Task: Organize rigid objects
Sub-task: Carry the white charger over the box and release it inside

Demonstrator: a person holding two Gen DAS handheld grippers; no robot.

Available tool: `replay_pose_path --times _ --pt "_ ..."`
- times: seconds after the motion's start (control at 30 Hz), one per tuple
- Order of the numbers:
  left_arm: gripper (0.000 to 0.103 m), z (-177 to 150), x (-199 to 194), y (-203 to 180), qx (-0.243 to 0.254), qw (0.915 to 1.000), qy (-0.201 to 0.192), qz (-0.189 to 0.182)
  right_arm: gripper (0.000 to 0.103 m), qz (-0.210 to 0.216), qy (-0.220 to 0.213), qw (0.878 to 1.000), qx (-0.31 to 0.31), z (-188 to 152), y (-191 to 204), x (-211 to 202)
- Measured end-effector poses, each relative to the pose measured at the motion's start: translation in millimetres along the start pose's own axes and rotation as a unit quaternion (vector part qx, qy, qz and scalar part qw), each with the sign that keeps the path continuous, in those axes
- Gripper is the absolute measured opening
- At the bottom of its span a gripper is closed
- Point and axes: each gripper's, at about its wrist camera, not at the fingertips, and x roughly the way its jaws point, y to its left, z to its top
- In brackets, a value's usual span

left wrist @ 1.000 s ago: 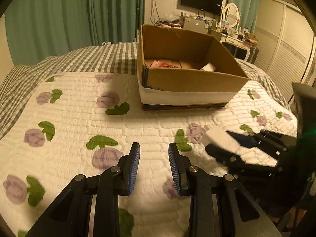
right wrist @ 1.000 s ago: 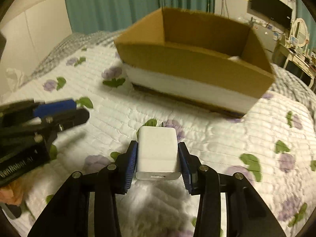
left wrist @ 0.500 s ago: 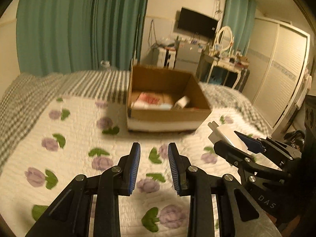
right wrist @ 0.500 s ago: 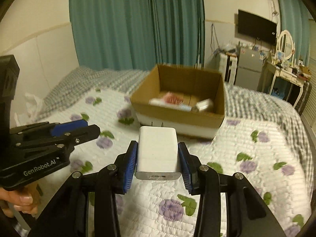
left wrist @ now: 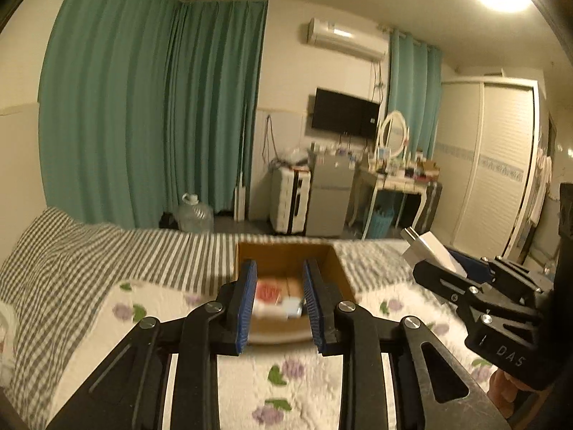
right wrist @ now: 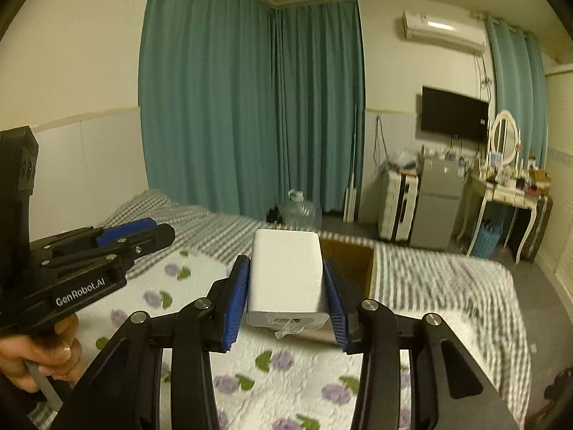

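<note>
1. Charger (right wrist: pixel 286 276), a white block, is pinched between the right gripper (right wrist: pixel 286 304) fingers, held in the air short of the box (left wrist: pixel 336 268).
2. Box on the bed (left wrist: pixel 107 308) already holds several items; charger not yet in. Judged: partway done.
3. Left gripper (left wrist: pixel 277 304) is empty, fingers closing on nothing.
4. Both grippers point slightly downward toward the box.

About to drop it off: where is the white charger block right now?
The white charger block is clamped in the right hand-held gripper, held above the floral quilt, with the cardboard box just behind it.
</note>
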Motion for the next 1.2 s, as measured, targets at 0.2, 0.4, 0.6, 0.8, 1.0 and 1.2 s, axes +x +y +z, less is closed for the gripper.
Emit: replay_pose_path --times 0.2,0.4,0.6,0.8,1.0,1.2 --pt "0.027 28.6 10.2 -1.0 0.009 0.9994 -0.034 -0.004 0.04 -0.008 -0.031 0.999 -0.014 28.4 -3.3 1.6" --pt "0.026 44.2 33.5 -1.1 0.023 0.9983 -0.053 0.005 0.04 -0.015 -0.052 0.998 -0.019 51.1 -8.2 20.1" --pt "0.025 43.0 74.0 -0.9 0.036 0.9981 -0.048 0.015 0.04 -0.021 -0.05 0.998 -0.031 61.1 -12.9 63.3" --pt "0.023 27.5 130.9 4.7 0.036 0.999 -0.017 0.02 0.04 -0.021 -0.021 0.999 -0.039 46.8 -20.0 124.1" --pt "0.022 4.7 185.7 14.7 0.031 0.9989 0.029 0.02 0.04 -0.017 0.019 0.999 -0.034 20.4 -30.8 185.3" --pt "0.02 -29.3 234.6 26.4 0.023 0.9955 0.088 0.023 0.04 -0.02 0.07 0.997 -0.026 -13.7 -48.5 241.9"
